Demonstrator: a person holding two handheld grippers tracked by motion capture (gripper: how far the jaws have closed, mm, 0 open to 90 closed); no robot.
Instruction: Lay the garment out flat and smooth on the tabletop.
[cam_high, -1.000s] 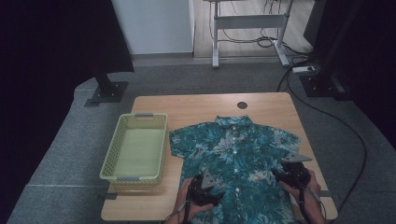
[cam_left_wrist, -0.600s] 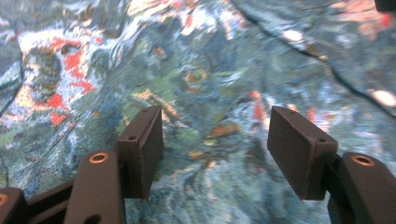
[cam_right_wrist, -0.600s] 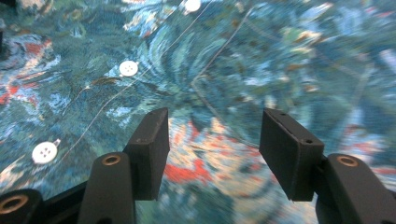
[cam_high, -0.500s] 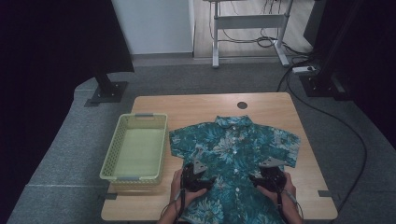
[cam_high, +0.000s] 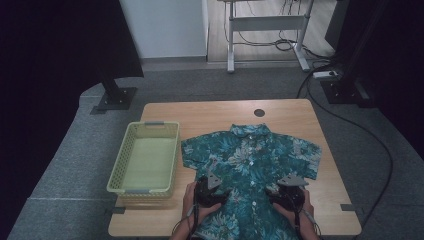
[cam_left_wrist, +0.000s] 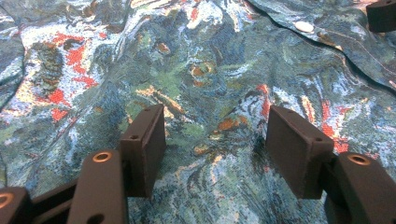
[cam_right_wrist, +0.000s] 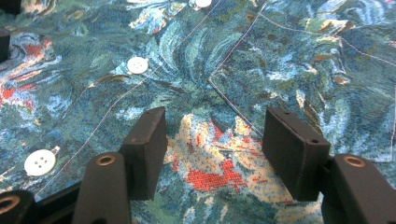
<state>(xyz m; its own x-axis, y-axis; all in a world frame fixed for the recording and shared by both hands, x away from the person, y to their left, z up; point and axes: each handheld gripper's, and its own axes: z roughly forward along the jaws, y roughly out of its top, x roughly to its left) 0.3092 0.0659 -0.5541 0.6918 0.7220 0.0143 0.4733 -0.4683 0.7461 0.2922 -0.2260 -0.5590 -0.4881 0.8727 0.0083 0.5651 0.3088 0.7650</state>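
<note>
A teal floral short-sleeved shirt (cam_high: 250, 162) lies spread flat on the wooden table (cam_high: 210, 112), collar at the far side, buttons down its middle. My left gripper (cam_high: 212, 186) rests over the shirt's lower left part, my right gripper (cam_high: 287, 192) over its lower right part. Both are open. In the left gripper view the jaws (cam_left_wrist: 212, 140) stand wide apart just above the cloth (cam_left_wrist: 196, 70). Along the right gripper (cam_right_wrist: 212, 140), the open jaws hover over a red patch of the shirt (cam_right_wrist: 280, 60), with white buttons (cam_right_wrist: 137, 65) to their left.
A yellow-green plastic basket (cam_high: 146, 157), with nothing in it, stands on the table's left side next to the shirt's sleeve. A round cable hole (cam_high: 259, 113) sits near the far edge. A cable (cam_high: 390, 165) runs along the floor on the right.
Both grippers have moved inward and forward over the shirt's lower part; the right one came in from the shirt's right edge. The shirt lies as before.
</note>
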